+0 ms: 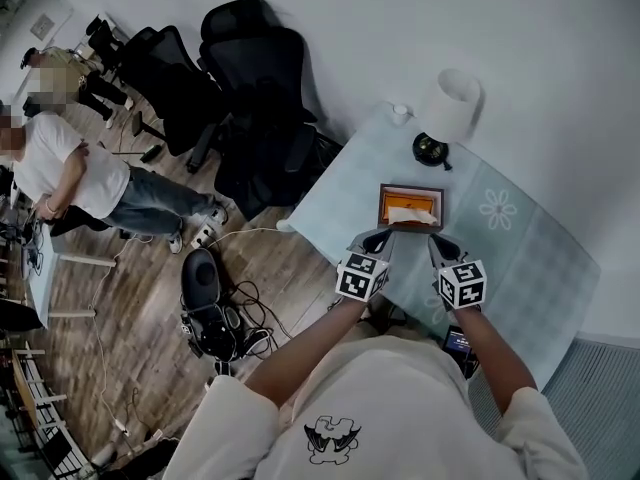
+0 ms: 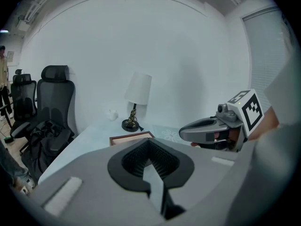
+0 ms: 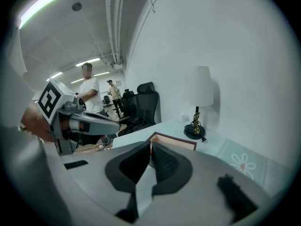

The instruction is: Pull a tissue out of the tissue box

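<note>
From the head view, my left gripper [image 1: 378, 240] and my right gripper [image 1: 441, 245] sit side by side over the pale tablecloth [image 1: 520, 258], both pointing at the wooden tissue box [image 1: 410, 206] just ahead of their tips. A white tissue [image 1: 412, 215] shows in the box's opening. Beyond the box stands a table lamp [image 1: 447, 108] with a white shade, and black office chairs [image 1: 250, 78] crowd the floor to the left of the table.

In the left gripper view, my jaws are pressed together with nothing between them. The near corner of the tissue box peeks out just past their tips, and my right gripper hangs off to the side.

In the right gripper view, those jaws are also closed tight and empty. The box's rim lies right beyond them, apart from the pads.
</note>
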Demonstrator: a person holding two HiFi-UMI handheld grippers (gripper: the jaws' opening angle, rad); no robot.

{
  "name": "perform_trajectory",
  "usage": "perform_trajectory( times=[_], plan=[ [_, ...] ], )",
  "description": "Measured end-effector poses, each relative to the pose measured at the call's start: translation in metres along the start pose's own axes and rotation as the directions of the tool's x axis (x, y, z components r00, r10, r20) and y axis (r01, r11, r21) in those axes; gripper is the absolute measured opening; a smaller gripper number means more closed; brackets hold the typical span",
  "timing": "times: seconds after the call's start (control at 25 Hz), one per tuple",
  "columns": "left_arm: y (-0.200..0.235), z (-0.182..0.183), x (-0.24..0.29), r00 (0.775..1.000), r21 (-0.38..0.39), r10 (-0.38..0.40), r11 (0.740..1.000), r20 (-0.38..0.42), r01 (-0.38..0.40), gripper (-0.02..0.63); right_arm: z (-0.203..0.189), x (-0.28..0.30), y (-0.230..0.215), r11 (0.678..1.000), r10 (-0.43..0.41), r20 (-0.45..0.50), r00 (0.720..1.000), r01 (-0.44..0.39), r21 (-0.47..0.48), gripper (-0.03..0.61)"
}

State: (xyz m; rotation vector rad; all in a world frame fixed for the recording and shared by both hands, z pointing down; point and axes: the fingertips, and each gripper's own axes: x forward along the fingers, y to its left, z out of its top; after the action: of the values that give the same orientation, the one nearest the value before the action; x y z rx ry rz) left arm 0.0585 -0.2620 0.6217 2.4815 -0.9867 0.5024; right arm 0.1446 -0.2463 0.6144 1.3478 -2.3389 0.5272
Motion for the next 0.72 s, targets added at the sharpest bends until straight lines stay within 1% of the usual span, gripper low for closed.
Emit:
perform_trajectory(
  times=[0.12, 0.28, 0.36, 0.44, 0.48, 0.56, 0.72],
  plan=[
    [0.007, -0.001, 0.014, 1.0, -0.004, 0.005, 1.0, -0.015, -0.005, 0.006, -0.002, 0.015, -0.003, 0.999, 0.011, -0.031, 0.999, -0.012, -0.03, 0.006],
    [0.018, -0.006, 0.029, 0.999, -0.033, 0.019, 0.999, -0.042, -0.02, 0.006, -0.006, 0.036, -0.01, 0.997, 0.007, -0.071, 0.997, -0.012, -0.072, 0.006],
    [0.02, -0.007, 0.033, 0.998, -0.031, 0.021, 0.999, -0.053, -0.023, 0.006, -0.009, 0.045, -0.014, 0.996, 0.006, -0.096, 0.995, -0.015, -0.089, 0.012],
    [0.02, -0.008, 0.036, 0.998, -0.022, 0.021, 1.0, -0.062, -0.022, 0.006, -0.013, 0.053, -0.016, 0.994, 0.008, -0.126, 0.992, -0.021, -0.105, 0.103],
    [0.021, -0.009, 0.037, 0.997, -0.02, 0.021, 1.0, -0.068, -0.022, 0.006, -0.016, 0.057, -0.017, 0.993, 0.008, -0.143, 0.99, -0.024, -0.113, 0.12],
    [0.024, -0.013, 0.044, 0.996, -0.029, 0.026, 0.999, -0.089, -0.029, 0.006, -0.021, 0.065, -0.019, 0.991, 0.004, -0.172, 0.985, -0.027, -0.131, 0.132],
    [0.032, -0.023, 0.058, 0.991, -0.072, 0.039, 0.996, -0.131, -0.049, 0.008, -0.034, 0.08, -0.021, 0.983, -0.013, -0.229, 0.973, -0.03, -0.183, 0.144]
  ],
)
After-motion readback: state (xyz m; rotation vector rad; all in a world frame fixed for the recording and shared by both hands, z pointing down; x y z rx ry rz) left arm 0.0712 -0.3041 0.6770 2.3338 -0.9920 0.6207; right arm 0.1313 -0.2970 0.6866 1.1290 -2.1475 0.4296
